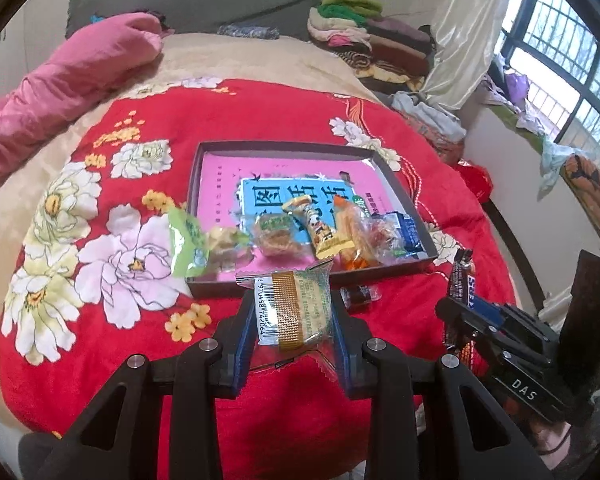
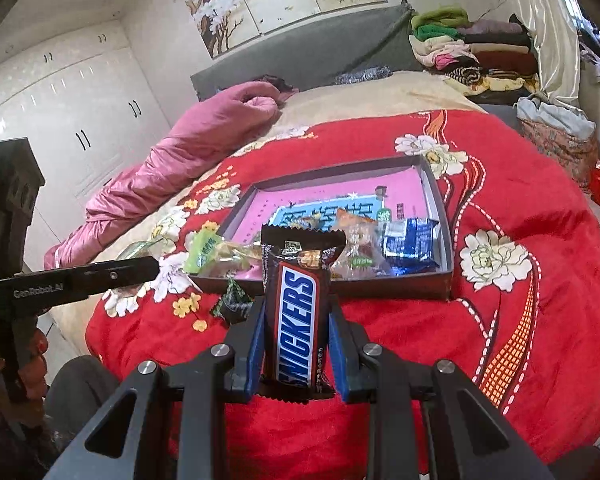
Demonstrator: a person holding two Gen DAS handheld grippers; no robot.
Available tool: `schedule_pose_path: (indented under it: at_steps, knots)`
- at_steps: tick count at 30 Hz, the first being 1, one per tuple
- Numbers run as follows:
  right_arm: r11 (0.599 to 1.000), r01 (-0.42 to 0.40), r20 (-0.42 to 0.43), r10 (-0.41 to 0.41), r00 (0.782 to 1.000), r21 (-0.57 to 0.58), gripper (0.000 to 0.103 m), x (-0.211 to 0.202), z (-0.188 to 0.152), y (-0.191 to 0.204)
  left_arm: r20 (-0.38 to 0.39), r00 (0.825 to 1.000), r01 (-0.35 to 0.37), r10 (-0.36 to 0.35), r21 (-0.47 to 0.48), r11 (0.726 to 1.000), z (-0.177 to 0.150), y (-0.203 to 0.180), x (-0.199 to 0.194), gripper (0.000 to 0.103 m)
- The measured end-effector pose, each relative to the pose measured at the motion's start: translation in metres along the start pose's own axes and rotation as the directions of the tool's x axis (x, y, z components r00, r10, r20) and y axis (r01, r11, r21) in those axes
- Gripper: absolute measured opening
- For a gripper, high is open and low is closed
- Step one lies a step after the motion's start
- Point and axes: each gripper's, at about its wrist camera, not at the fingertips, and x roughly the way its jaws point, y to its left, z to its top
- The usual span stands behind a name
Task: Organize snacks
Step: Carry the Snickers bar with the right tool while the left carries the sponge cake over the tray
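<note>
My left gripper [image 1: 292,312] is shut on a clear-wrapped pastry snack [image 1: 290,306] with a barcode, held just before the near wall of the shallow grey box [image 1: 396,184]. My right gripper [image 2: 294,320] is shut on a Snickers bar [image 2: 296,304], held upright in front of the same box [image 2: 440,208]. The right gripper with the bar also shows in the left wrist view [image 1: 466,304]. Several wrapped snacks lie along the box's near side, among them a blue packet [image 2: 410,246] and a green-wrapped one [image 1: 190,240] over the left corner. A small dark candy [image 1: 360,294] lies on the bedspread.
The box sits on a red flowered bedspread [image 1: 100,200] on a bed. A pink quilt [image 1: 60,84] lies at the left, folded clothes [image 1: 360,36] are stacked at the far right by the window. A dark green candy [image 2: 232,302] lies left of my right gripper.
</note>
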Motion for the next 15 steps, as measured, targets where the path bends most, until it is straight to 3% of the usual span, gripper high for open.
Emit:
schedule_pose_path:
  at_steps: [10, 15]
  knots:
    - [0.999, 0.016, 0.078, -0.012, 0.997, -0.047, 0.029, -0.010, 0.009, 0.003, 0.021, 1.000, -0.017, 0.017, -0.009, 1.000, 0.010, -0.001, 0.000, 0.035]
    - [0.999, -0.012, 0.076, 0.015, 0.997, -0.034, 0.029, -0.006, 0.009, -0.003, 0.022, 0.999, -0.032, 0.032, -0.017, 0.999, 0.014, -0.002, 0.002, 0.035]
